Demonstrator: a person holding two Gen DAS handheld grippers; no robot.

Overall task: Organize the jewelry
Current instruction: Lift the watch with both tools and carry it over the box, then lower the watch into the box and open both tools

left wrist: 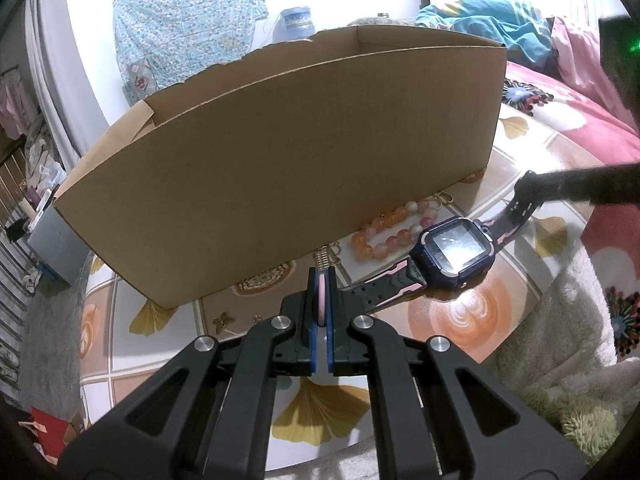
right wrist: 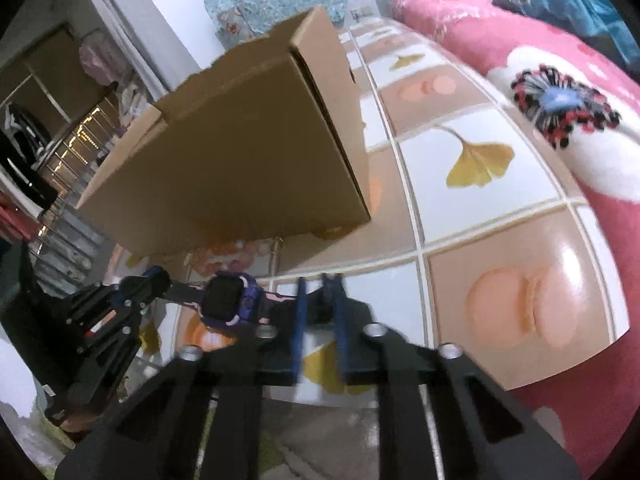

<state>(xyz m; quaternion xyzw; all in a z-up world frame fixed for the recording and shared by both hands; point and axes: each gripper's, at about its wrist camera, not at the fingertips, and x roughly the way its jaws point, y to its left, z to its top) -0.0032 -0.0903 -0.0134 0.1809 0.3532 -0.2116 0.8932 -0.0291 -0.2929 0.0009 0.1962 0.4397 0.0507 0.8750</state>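
Left gripper (left wrist: 320, 280) shut tight, blue pads (left wrist: 313, 320) pinching a pink sliver, judged to be the near strap end of the smartwatch (left wrist: 456, 249). Right gripper (right wrist: 319, 284) closed on the opposite strap end, as far as the motion-blurred right view allows; dark tip also seen meeting that strap at right-middle of the left view. So: smartwatch strung between both tools, just over the patterned tablecloth (left wrist: 472, 316), face up.

Long axis running from lower centre up toward the right edge of the left frame, roughly parallel to the near wall of the cardboard box (left wrist: 280, 160). Box dead ahead of the left gripper, filling the middle of its frame; up and to the left in the right view, seen corner-on. Open top along the upper edge, well above the watch. Orange bead bracelet (left wrist: 386, 232) lying between watch and box wall, touching neither tool.

Likely next: raise both ends together, clear that near wall, carry forward and over. Left side closer to the wall, so probably leading. Worth watching: a sagging watch body clipping the cardboard rim.
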